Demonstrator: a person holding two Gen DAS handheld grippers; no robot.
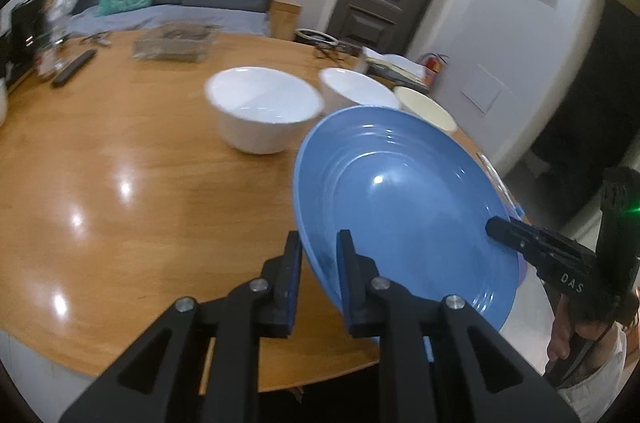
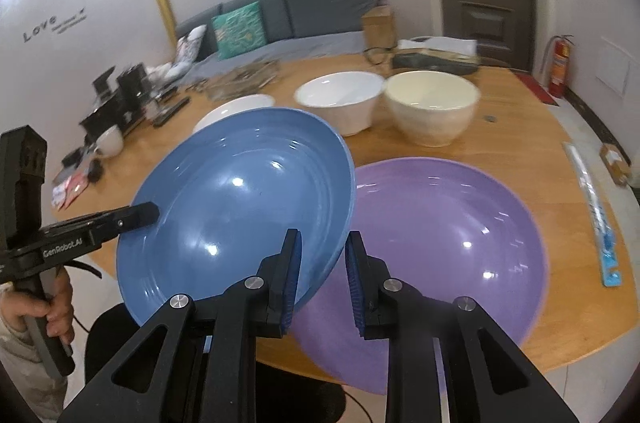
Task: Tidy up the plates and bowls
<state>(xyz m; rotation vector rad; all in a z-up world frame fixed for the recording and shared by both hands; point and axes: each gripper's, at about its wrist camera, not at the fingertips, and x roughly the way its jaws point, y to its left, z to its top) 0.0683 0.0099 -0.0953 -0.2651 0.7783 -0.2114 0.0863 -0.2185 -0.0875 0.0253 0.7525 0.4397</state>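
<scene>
Grippers first: our left gripper and right gripper each pinch opposite rims of the blue plate, lifted and tilted above the purple plate. We should level it, then lower both sides together.
</scene>
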